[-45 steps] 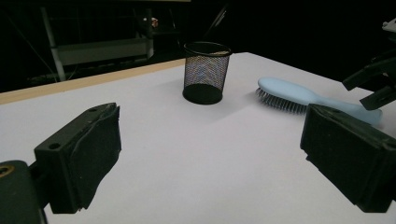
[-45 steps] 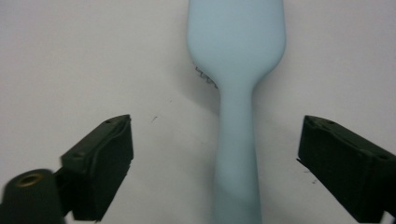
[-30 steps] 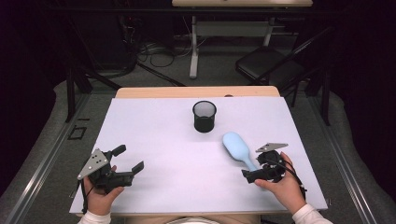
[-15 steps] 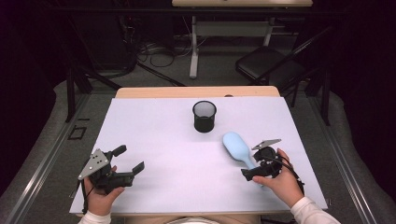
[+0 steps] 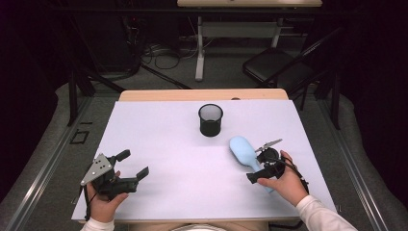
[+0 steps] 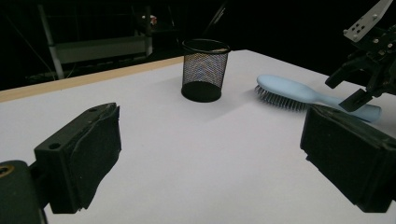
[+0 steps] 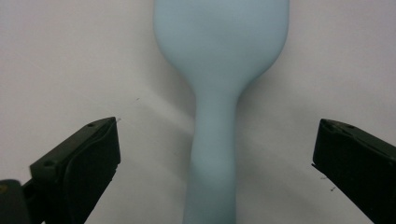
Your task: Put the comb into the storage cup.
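A light blue hairbrush (image 5: 242, 150) lies bristles down on the white table (image 5: 163, 139), right of centre, with its handle pointing toward the person. My right gripper (image 5: 257, 166) hovers open just over that handle. In the right gripper view the handle (image 7: 215, 154) runs up between the two wide-apart jaws of my right gripper (image 7: 215, 163), untouched. A black mesh cup (image 5: 210, 119) stands upright behind the brush. My left gripper (image 5: 133, 164) rests open at the front left, holding nothing. The left gripper view looks past my left gripper (image 6: 212, 163) to the cup (image 6: 204, 70), the brush (image 6: 289, 91) and my right gripper (image 6: 348, 91).
A wooden strip (image 5: 202, 95) edges the table's far side. Beyond it on the dark floor stand a folding chair (image 5: 279, 67), a desk leg (image 5: 199, 53) and loose cables (image 5: 159, 50). Open white surface lies between the two grippers.
My right gripper has shifted slightly left and forward, settling over the brush handle. The left gripper, the brush and the cup have stayed put.
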A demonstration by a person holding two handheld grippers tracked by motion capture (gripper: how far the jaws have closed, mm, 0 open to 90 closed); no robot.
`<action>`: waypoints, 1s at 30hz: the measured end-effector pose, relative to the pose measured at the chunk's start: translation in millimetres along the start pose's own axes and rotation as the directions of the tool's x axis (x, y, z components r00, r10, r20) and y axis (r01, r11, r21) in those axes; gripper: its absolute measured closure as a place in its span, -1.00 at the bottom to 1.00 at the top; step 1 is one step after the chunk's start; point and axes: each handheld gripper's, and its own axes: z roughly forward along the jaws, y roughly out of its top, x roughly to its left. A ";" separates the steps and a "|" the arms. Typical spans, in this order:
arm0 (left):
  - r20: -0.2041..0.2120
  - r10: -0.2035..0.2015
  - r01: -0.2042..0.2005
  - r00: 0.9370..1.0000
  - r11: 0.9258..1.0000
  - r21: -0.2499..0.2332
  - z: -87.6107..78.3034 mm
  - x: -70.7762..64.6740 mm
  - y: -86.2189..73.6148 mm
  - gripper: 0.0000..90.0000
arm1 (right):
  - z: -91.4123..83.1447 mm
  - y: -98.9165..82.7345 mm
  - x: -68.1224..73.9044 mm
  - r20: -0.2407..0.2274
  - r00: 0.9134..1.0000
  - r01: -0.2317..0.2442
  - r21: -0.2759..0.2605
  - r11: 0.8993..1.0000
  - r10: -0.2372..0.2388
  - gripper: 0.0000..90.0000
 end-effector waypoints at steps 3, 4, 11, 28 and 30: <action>0.000 -0.001 0.001 1.000 1.000 -0.001 -0.1 0.2 0.0 -0.88 | 1.8 1.5 -1.3 0.002 1.000 0.007 0.020 1.000 -0.007 -0.97; 0.000 0.000 0.000 1.000 1.000 -0.002 -0.2 0.2 0.0 -0.88 | 2.4 1.8 -1.3 0.002 1.000 0.004 0.020 1.000 -0.004 -0.93; 0.000 0.000 0.000 1.000 1.000 -0.001 0.0 -0.1 0.0 -0.88 | 5.0 4.1 -2.3 -0.026 0.999 0.034 0.016 0.999 -0.034 -0.61; 0.002 0.000 0.000 1.000 1.000 0.002 -0.1 0.3 0.0 -0.88 | 9.9 8.5 -6.1 0.004 1.000 0.005 0.021 1.000 -0.005 -0.11; 0.002 0.000 0.000 1.000 1.000 0.001 -0.2 0.5 0.0 -0.88 | 10.7 8.9 -6.5 0.003 1.000 0.003 0.022 1.000 -0.003 -0.11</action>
